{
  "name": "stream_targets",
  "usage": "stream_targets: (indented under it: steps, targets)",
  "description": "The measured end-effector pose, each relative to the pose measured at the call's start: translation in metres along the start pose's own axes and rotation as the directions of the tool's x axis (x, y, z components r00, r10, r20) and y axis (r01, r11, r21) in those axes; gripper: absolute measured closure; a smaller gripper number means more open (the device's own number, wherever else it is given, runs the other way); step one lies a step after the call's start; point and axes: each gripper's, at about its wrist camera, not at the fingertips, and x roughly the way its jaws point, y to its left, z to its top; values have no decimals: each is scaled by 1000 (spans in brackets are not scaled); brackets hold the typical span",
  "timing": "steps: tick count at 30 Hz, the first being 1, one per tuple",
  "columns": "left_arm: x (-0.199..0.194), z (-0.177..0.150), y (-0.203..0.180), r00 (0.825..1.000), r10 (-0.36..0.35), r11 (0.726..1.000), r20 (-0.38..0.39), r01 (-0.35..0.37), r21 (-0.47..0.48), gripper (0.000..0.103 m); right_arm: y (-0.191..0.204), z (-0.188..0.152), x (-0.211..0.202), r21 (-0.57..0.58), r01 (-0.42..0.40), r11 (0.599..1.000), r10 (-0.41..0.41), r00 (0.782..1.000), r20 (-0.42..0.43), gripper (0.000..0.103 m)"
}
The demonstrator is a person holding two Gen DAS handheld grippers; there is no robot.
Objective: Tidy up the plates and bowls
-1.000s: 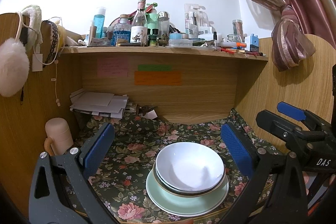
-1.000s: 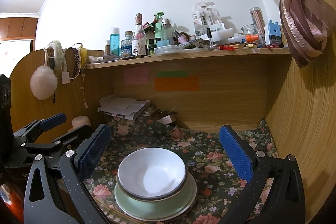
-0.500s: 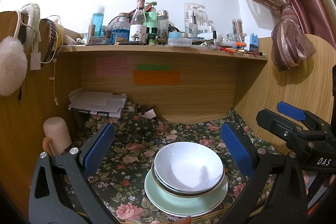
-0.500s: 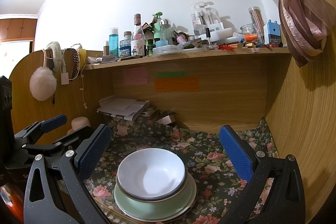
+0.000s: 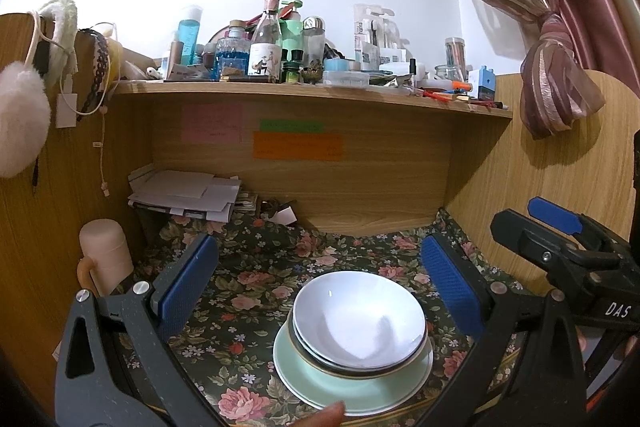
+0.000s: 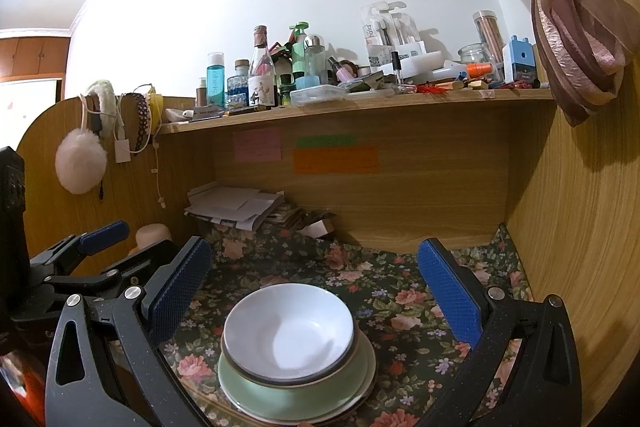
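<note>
On the floral cloth (image 5: 248,291), stacked bowls (image 5: 358,319) sit between the left gripper's (image 5: 320,291) spread jaws.

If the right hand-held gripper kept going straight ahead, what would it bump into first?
Probably the white bowl atop the stack on the green plate; it lies between the open fingers, though depth is unclear.

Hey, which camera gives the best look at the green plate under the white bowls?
The left wrist view: the green plate shows a wide bare rim in front of and beside the white bowls. In the right wrist view the plate is nearer the bottom edge, its front rim darker and nearly cut off.
</note>
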Motion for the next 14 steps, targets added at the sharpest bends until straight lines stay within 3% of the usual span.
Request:
stream_targets:
  steps: [14]
  targets:
    - [3, 0, 2, 1000, 1, 1000, -6, -1, -7, 0, -1, 0, 6, 8, -3, 1000, 3, 1000, -7, 0]
